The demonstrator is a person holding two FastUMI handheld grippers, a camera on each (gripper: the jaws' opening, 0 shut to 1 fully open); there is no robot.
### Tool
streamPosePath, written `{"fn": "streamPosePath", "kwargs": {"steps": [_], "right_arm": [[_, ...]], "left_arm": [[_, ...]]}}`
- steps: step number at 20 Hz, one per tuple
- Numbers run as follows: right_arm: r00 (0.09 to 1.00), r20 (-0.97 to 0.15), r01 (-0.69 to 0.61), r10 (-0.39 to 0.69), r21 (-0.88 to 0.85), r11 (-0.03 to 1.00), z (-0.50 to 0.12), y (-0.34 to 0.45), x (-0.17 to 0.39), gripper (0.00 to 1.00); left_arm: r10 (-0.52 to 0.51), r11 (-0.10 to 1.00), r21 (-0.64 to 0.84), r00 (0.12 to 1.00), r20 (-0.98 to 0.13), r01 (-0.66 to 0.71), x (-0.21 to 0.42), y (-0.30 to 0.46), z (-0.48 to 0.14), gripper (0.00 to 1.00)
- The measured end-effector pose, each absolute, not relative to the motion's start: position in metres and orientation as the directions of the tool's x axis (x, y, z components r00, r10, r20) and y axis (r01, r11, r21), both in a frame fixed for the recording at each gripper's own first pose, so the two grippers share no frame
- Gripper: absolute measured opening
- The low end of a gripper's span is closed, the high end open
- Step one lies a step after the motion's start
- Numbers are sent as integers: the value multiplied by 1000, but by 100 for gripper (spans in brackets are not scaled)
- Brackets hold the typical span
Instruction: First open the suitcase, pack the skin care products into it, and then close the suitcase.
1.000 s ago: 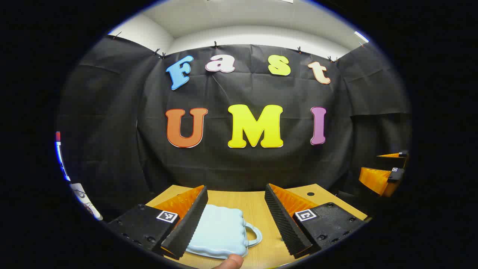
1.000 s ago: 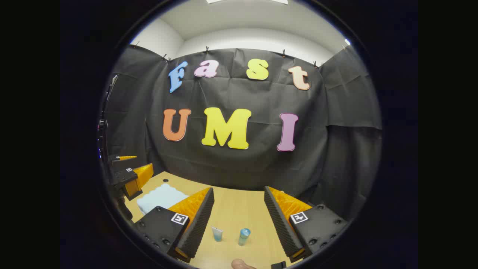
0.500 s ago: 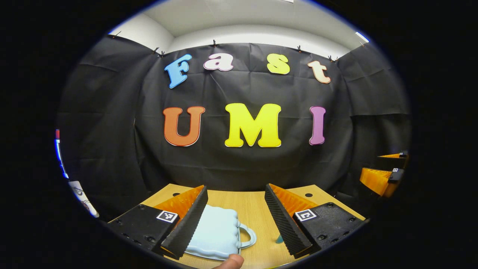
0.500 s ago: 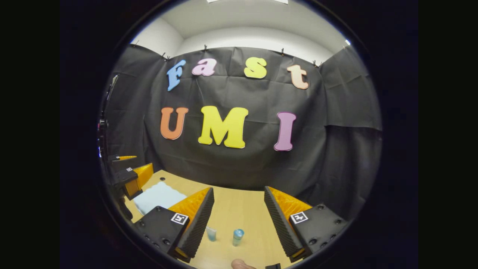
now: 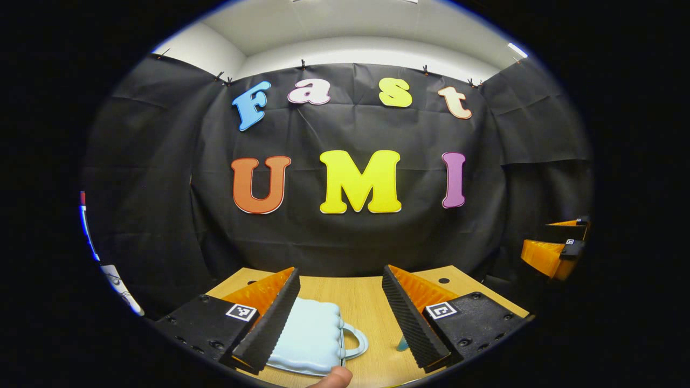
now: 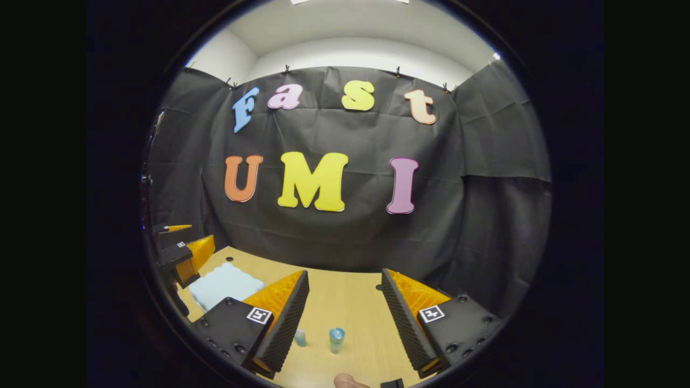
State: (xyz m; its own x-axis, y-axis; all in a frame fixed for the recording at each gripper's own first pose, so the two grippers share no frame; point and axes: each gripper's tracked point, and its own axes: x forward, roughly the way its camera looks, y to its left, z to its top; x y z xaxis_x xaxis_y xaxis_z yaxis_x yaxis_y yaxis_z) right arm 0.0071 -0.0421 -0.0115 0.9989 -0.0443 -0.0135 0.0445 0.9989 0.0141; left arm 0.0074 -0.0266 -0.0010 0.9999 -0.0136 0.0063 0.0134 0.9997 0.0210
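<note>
Both hand-held grippers, left and right, wide open, empty; closed suitcase lower centre, two bottles on surface.

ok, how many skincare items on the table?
2 in the right gripper view: a bottle standing between the open right gripper's fingers, and a tube just left of it, partly behind the left finger. More may be hidden.
</note>
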Motion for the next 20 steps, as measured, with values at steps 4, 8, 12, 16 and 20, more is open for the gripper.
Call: {"fn": "streamPosePath", "kwargs": {"steps": [4, 8, 12, 16, 20], "right_arm": [[997, -31, 67, -67, 3, 998, -22, -53, 6, 80], [991, -65, 114, -114, -7, 993, -38, -71, 3, 80], [978, -73, 192, -193, -28, 981, -45, -104, 2, 80], [960, -109, 260, -259, -6, 966, -57, -134, 1, 80], [941, -142, 312, -307, 19, 950, -72, -157, 0, 80]], "left_arm": [[-2, 994, 109, 1000, -21, 4, 13, -24, -26, 98], [-11, 953, 301, 995, -95, 40, 20, -21, -81, 99], [-32, 831, 546, 988, -153, 111, 27, -28, -134, 98], [-98, 590, 770, 968, -232, 244, 33, -53, -189, 97], [-76, 364, 881, 952, -295, 302, 36, -56, -237, 96]]}}
